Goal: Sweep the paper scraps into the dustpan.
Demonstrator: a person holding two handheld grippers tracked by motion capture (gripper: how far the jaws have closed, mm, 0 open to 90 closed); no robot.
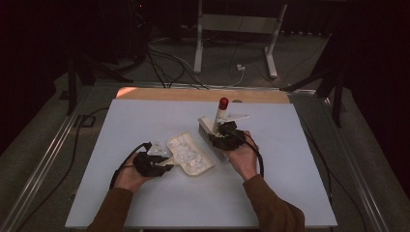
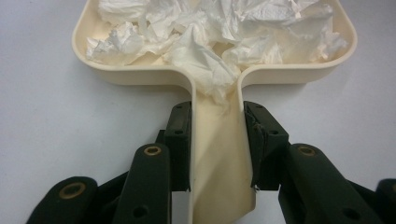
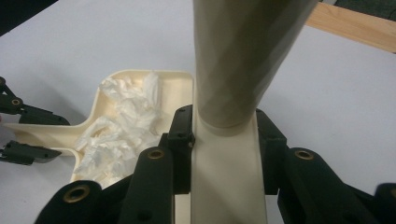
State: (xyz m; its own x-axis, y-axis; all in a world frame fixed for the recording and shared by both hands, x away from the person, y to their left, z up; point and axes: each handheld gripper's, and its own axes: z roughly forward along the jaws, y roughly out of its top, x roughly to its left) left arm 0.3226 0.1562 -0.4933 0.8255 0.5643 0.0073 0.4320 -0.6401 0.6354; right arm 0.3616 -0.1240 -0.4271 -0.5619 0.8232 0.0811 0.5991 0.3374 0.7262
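A cream dustpan (image 1: 193,157) lies on the white table (image 1: 145,121), and several crumpled white paper pieces (image 1: 186,151) are heaped in it. My left gripper (image 1: 162,164) is shut on the pan's handle (image 2: 217,154); both pads press its sides, with the paper (image 2: 210,37) just ahead in the pan (image 2: 140,77). My right gripper (image 1: 223,133) is shut on the cream handle (image 3: 224,168) of a hand brush (image 1: 212,140), whose red-tipped end (image 1: 223,103) points up and away. The brush head rests at the pan's right edge. The right gripper view shows the pan (image 3: 180,81) at the left.
A wooden strip (image 1: 203,94) runs along the table's far edge. Metal rails (image 1: 48,154) flank the table. Behind it on the floor stand a white frame (image 1: 237,24) and several cables (image 1: 169,63). Bare table surface lies to the far left and right.
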